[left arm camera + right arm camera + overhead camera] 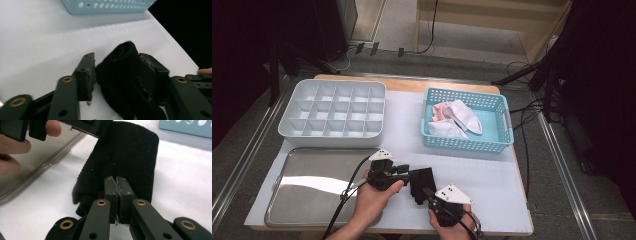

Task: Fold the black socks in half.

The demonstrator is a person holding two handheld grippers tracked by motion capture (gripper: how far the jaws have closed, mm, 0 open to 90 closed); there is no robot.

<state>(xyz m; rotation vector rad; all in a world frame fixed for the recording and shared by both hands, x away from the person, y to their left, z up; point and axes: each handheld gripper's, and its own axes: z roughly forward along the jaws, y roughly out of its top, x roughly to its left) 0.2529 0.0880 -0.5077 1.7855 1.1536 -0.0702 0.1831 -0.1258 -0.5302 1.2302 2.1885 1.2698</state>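
Observation:
A folded black sock (pixel 417 194) lies on the white mat near the table's front edge. My left gripper (pixel 426 176) reaches in from the left with the sock (pixel 122 75) between its jaws. In the left gripper view the gripper (pixel 118 58) stands open: the left pad sits just off the fabric and the right pad rests against it. My right gripper (pixel 426 193) comes in from the front. In the right gripper view its pads (pixel 115 178) are pressed together on the near part of the sock (pixel 125 155), with a thin layer of fabric seemingly pinched.
A metal tray (pixel 312 185) lies at the front left, its rim (pixel 37 170) close beside the sock. A white compartment box (pixel 332 140) stands behind the tray. A teal basket (pixel 467 145) holding white and pink cloths (pixel 454 117) sits at the back right.

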